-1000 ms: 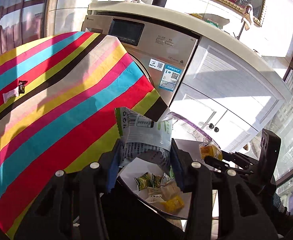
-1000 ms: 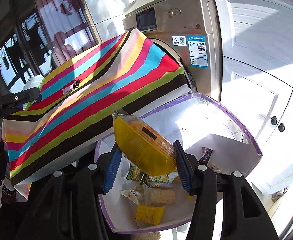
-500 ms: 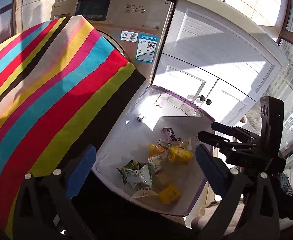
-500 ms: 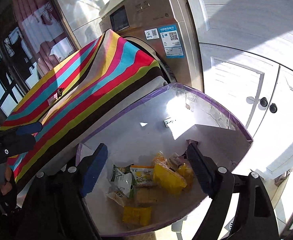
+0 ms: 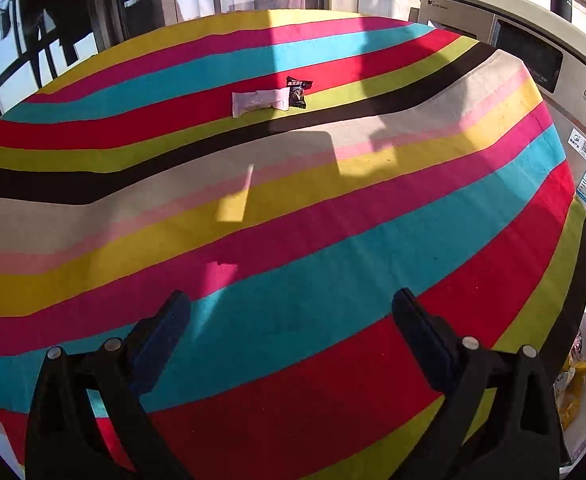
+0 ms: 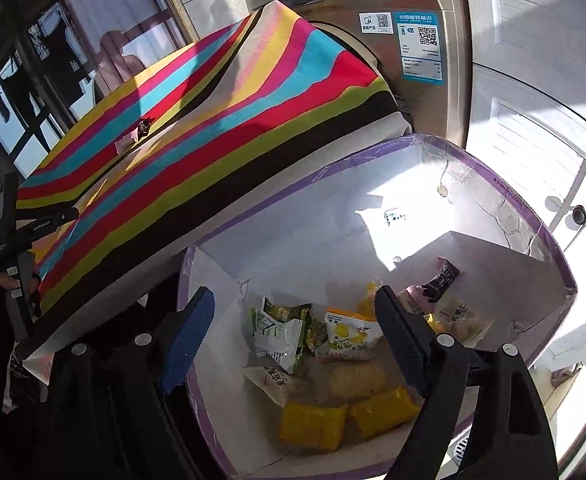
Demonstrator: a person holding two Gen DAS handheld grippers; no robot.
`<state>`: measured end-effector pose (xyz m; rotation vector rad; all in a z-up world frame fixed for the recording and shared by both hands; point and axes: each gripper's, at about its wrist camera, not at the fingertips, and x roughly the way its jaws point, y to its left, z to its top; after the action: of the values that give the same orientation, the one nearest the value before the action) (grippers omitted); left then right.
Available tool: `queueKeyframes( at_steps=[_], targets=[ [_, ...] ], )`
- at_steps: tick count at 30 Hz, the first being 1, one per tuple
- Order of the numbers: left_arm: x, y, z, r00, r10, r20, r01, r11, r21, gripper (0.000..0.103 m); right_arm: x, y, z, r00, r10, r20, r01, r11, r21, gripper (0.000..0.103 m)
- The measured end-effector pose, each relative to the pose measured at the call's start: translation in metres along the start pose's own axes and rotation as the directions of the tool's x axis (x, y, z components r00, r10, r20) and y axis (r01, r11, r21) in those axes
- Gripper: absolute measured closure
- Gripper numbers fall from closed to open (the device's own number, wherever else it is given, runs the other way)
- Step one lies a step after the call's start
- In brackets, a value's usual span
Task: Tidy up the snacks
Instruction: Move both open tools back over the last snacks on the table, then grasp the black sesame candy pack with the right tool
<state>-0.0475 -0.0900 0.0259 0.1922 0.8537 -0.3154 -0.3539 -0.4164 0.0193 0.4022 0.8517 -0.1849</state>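
Two snacks lie side by side far out on the striped tablecloth: a white wrapped bar and a small black packet. My left gripper hangs open and empty over the near stripes, well short of both. My right gripper stands open and empty above a white box with purple edging. Several snack packets lie in that box, among them a green and white packet, a yellow packet and a dark small one. The same two table snacks, the black packet among them, show tiny in the right wrist view.
A washing machine stands behind the table's far corner, with white cabinet doors to its right. The box sits below the table's edge. The other hand-held device, with a hand on it, shows at the right view's left side. Windows lie beyond the table.
Both grippers let go of their packets, which now lie in the box, and their jaws stand wide. The left gripper swung away from the box to over the tablecloth; the right shifted slightly.
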Motion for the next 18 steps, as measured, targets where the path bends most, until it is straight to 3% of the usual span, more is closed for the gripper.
queueKeyframes(
  at_steps=[2,7,10,13,15,18],
  targets=[
    [0.014,0.03,0.011,0.999,0.047,-0.001,-0.047,0.998,-0.048,0.002,0.013,0.027,0.007,0.999,0.027,-0.025,-0.029,0.997,-0.07,0.019],
    [0.038,0.078,0.031,0.997,0.071,-0.002,-0.071,0.987,-0.148,0.002,0.044,0.092,0.017,0.993,0.092,-0.08,-0.105,0.977,-0.185,0.018],
    [0.05,0.091,0.038,0.996,0.088,-0.015,-0.09,0.983,-0.16,0.002,0.063,0.134,0.02,0.985,0.113,-0.127,-0.147,0.943,-0.298,0.018],
    [0.059,0.098,0.041,0.998,0.057,-0.04,-0.064,0.982,-0.176,0.002,0.079,0.17,0.032,0.984,0.122,-0.132,-0.166,0.9,-0.403,0.018],
    [0.068,0.101,0.04,0.997,0.025,-0.08,-0.041,0.978,-0.205,0.002,0.094,0.189,0.05,0.982,0.142,-0.123,-0.181,0.89,-0.418,0.018],
    [0.068,0.097,0.037,0.995,0.049,-0.087,-0.065,0.979,-0.192,0.002,0.124,0.211,0.092,0.98,0.177,-0.091,-0.198,0.9,-0.388,0.017]
  ],
)
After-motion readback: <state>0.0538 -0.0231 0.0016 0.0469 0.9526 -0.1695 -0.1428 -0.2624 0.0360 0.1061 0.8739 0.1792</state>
